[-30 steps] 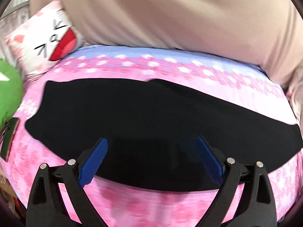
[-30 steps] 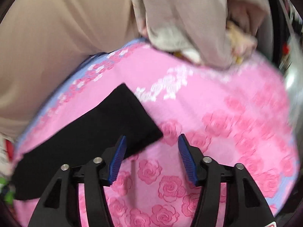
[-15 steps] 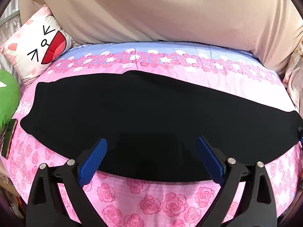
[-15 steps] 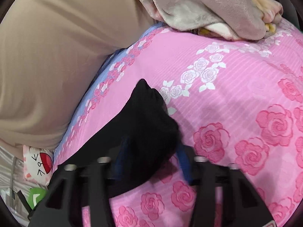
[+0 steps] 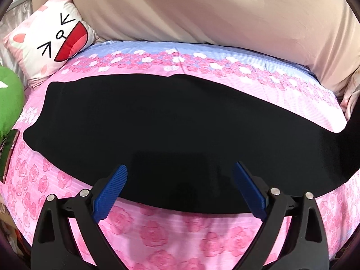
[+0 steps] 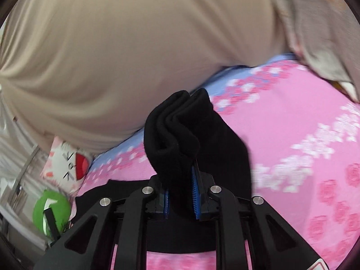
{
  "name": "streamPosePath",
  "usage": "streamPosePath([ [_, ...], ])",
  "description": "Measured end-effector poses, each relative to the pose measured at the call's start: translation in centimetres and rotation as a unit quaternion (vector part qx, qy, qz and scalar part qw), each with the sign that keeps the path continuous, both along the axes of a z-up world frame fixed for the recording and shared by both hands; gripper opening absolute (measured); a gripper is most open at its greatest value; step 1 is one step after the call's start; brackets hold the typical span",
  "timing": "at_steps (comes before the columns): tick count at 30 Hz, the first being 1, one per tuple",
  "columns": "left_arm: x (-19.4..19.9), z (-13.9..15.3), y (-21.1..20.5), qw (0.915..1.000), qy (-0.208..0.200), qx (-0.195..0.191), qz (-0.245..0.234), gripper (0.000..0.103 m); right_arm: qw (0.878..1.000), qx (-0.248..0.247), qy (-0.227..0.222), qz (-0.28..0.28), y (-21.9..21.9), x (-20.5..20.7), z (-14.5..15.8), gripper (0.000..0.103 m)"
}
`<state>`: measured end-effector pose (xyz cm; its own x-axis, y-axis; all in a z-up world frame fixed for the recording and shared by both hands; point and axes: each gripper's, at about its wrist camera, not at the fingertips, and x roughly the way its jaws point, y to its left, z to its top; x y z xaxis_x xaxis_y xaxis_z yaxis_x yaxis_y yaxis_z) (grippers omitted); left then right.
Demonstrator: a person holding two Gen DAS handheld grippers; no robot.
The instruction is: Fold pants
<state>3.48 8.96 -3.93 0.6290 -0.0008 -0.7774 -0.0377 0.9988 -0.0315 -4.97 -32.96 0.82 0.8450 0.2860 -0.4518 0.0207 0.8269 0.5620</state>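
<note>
Black pants lie folded lengthwise across the pink rose bedsheet, stretching left to right in the left wrist view. My left gripper is open and empty, hovering over the near edge of the pants at their middle. My right gripper is shut on the bunched leg end of the pants and holds it lifted above the sheet; the fabric stands up between the blue pads.
A cat-face pillow and a green plush sit at the left end of the bed. A large beige cushion runs along the far side. Crumpled grey cloth lies at the right end.
My right gripper closed on the leg end of the pants and lifted it off the sheet. My left gripper stayed open over the middle of the pants.
</note>
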Motion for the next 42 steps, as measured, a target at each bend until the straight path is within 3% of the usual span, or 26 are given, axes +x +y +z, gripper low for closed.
streamPosePath([
  [5,-0.2,0.2,3.5,0.9998,-0.013,-0.006,0.012,0.093,0.997,-0.037,0.003,0.071,9.1,3.7,1.6,0.015],
  [8,-0.5,0.4,5.5,0.9993,-0.027,0.011,0.025,0.093,0.992,-0.065,0.015,0.112,15.2,5.6,1.7,0.016],
  [14,-1.6,0.8,8.6,0.9948,-0.058,0.072,0.042,0.093,0.976,-0.147,0.049,0.150,25.0,8.1,-0.8,0.016],
  [18,-1.9,0.8,9.8,0.9940,-0.063,0.081,0.037,0.093,0.967,-0.186,0.072,0.160,29.0,8.9,-3.2,0.016],
  [27,-1.3,-0.3,10.2,0.9944,-0.051,0.091,0.019,0.093,0.948,-0.245,0.107,0.171,32.6,9.0,-7.1,0.021],
  [34,-0.5,-0.7,10.4,0.9962,-0.039,0.078,0.012,0.093,0.947,-0.253,0.100,0.168,33.6,9.0,-6.5,0.033],
  [37,-0.3,-0.9,10.6,0.9966,-0.034,0.074,0.011,0.093,0.945,-0.259,0.106,0.171,34.0,9.4,-7.3,0.033],
  [39,-0.2,-1.1,10.6,0.9970,-0.030,0.070,0.009,0.093,0.944,-0.266,0.101,0.168,34.2,9.2,-7.2,0.022],
  [42,0.0,-1.3,10.9,0.9976,-0.024,0.064,0.006,0.094,0.945,-0.270,0.081,0.165,34.8,8.6,-5.9,0.020],
])
